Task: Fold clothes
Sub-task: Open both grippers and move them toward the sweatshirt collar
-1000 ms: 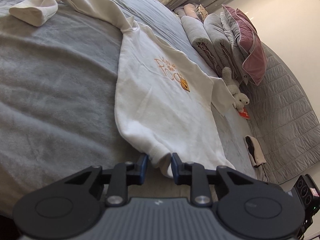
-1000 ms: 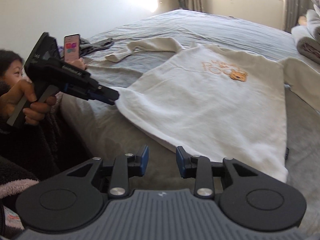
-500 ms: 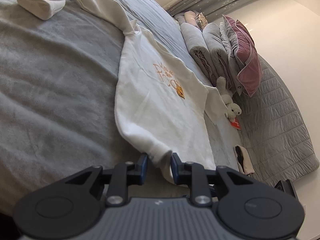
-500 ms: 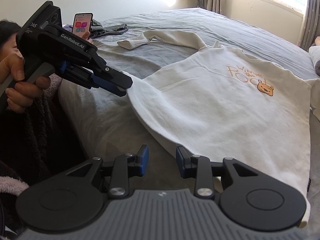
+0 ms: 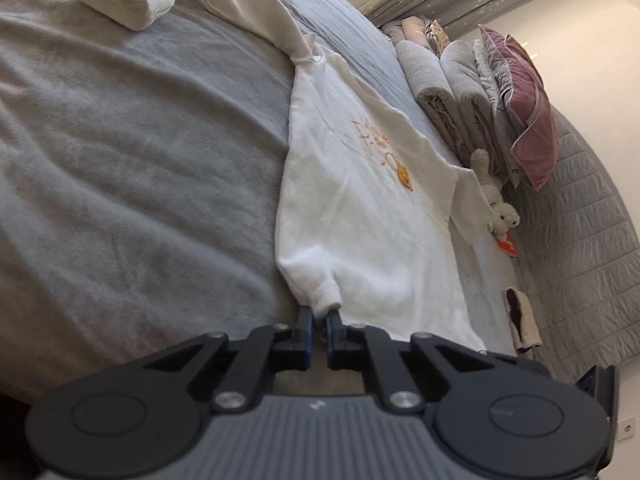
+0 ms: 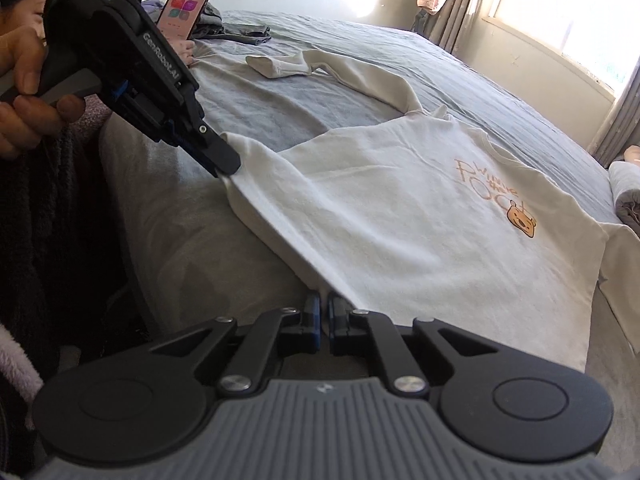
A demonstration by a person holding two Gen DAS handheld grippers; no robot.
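Both claws pinch the hem of your cream sweatshirt (image 6: 400, 216), spread flat on the grey bed (image 5: 120, 168): left gripper (image 5: 319, 320) at one hem corner, right gripper (image 6: 324, 304) further along (soft, limp, light; expect sag between grips)

Left gripper (image 5: 319, 322) pinches hem corner of cream sweatshirt (image 5: 360, 200). Sweatshirt lies flat on grey bed (image 5: 132, 168), sleeve stretched away. Folded quilts (image 5: 448, 92), pink pillow (image 5: 528, 120), plush toy (image 5: 496, 200) beyond.

Sweatshirt (image 6: 400, 216) right sleeve cut off at frame edge; phone (image 6: 184, 10) screen unreadable.
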